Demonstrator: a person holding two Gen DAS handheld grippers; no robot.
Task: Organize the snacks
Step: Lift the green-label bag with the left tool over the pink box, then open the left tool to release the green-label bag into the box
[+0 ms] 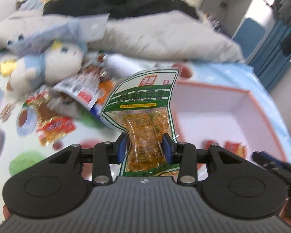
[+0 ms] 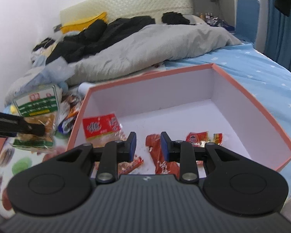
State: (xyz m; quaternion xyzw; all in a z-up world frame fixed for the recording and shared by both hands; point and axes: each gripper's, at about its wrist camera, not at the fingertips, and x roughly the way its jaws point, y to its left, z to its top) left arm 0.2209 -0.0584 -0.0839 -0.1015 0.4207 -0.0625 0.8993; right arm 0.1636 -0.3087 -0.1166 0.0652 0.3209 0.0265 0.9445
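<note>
My left gripper [image 1: 145, 145] is shut on a green-and-white snack packet [image 1: 145, 104] with orange contents, held upright above the patterned cloth, left of the pink-rimmed white box [image 1: 248, 95]. The same packet [image 2: 36, 112] and left gripper [image 2: 36, 129] show at the left in the right wrist view. My right gripper [image 2: 147, 145] is open and empty, low over the near part of the box [image 2: 242, 104]. Inside the box lie a red-and-white packet [image 2: 100, 126], a red packet [image 2: 163, 159] and a small red packet [image 2: 196, 137].
A pile of loose snack packets [image 1: 67, 101] lies on the cloth left of the box, beside a blue-and-white plush toy [image 1: 48, 66]. A grey duvet [image 2: 145, 46] and black clothes [image 2: 106, 31] lie behind. Blue starred bedsheet [image 2: 261, 71] extends right.
</note>
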